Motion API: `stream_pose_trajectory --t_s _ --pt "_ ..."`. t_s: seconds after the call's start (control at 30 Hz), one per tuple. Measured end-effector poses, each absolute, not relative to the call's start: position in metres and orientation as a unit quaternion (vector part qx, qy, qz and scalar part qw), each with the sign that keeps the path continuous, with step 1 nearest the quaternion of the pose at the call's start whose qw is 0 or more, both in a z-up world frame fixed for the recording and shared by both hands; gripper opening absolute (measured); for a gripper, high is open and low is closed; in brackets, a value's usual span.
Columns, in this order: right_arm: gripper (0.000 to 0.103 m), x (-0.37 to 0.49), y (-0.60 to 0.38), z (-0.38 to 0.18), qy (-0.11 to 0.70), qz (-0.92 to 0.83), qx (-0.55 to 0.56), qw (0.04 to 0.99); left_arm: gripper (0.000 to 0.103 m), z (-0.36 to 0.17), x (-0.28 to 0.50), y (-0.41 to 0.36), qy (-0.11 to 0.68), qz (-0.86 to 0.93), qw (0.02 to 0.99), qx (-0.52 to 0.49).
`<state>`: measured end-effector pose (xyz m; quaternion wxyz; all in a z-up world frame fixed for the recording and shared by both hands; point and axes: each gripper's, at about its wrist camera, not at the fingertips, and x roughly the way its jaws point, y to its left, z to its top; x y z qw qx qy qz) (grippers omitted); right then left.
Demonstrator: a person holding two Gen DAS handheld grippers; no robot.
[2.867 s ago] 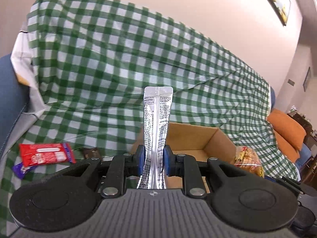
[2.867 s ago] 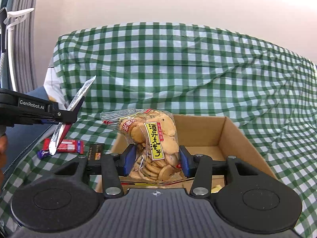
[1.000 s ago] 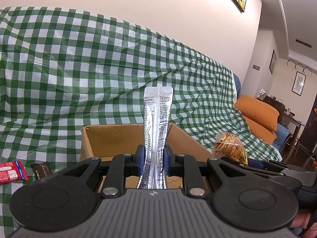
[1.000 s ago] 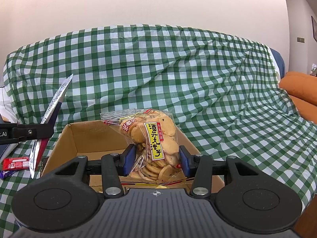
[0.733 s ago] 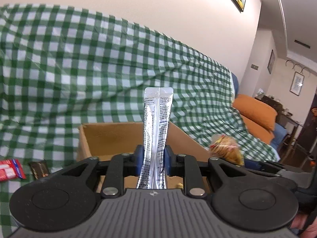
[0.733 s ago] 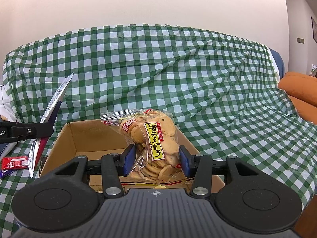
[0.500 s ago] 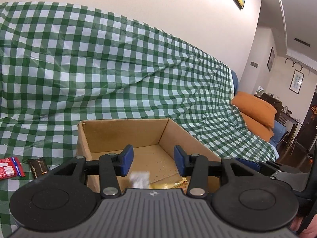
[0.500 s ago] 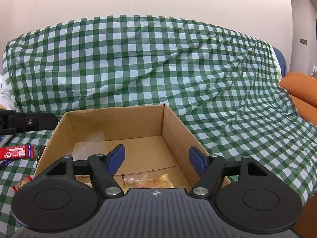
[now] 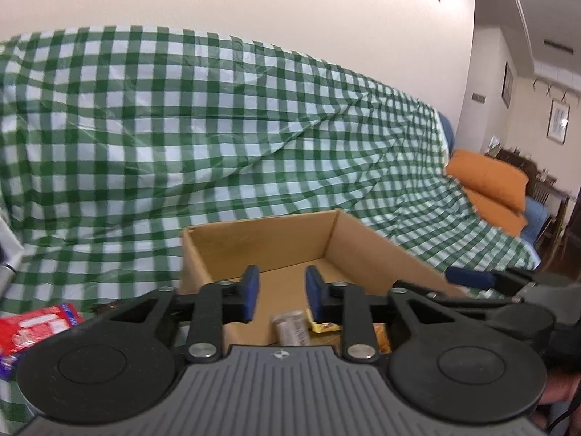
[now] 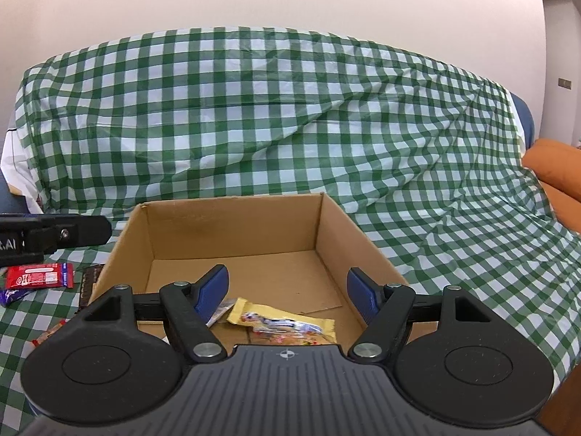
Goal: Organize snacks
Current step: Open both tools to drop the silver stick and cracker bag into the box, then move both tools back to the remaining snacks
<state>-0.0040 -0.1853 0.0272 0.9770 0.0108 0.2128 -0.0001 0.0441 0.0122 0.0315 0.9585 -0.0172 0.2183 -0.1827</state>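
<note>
An open cardboard box [image 10: 232, 225] sits on the green checked cloth; it also shows in the left wrist view [image 9: 268, 239]. My right gripper [image 10: 287, 294] is open and empty above the box's near part. Under it lie a yellow snack packet [image 10: 287, 321] and the cracker bag, mostly hidden by the gripper body. My left gripper [image 9: 281, 294] is open and empty over the box's near left. The silver stick packet [image 9: 290, 328] lies in the box below it, beside a yellow packet [image 9: 325, 326].
A red snack packet [image 10: 36, 276], a purple wrapper [image 10: 11, 296] and a dark brown bar [image 10: 89, 283] lie on the cloth left of the box. The red packet shows in the left wrist view [image 9: 34, 327]. Orange cushions [image 9: 490, 185] lie at the right.
Both grippers opened. The silver stick dropped from the left and the cracker bag from the right into the box.
</note>
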Motion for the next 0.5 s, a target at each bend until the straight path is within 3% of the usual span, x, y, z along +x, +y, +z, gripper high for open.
stream_pose_trajectory --t_s 0.1,0.2,0.37,0.5 --pt "0.073 -0.007 -0.175 0.028 0.210 0.006 0.005 0.978 0.015 0.031 0.036 0.021 0.220 -0.165 0.961 0.009" --pt "0.067 -0.012 -0.163 0.031 0.200 0.012 -0.003 0.980 0.007 0.030 0.030 0.030 0.225 -0.163 0.960 0.022" --pt "0.031 -0.018 -0.150 0.034 0.183 0.028 -0.013 0.983 0.004 0.029 0.021 0.037 0.231 -0.167 0.957 0.047" --pt "0.030 -0.022 -0.143 0.036 0.178 0.026 -0.019 0.983 0.004 0.025 0.025 0.037 0.256 -0.156 0.951 0.075"
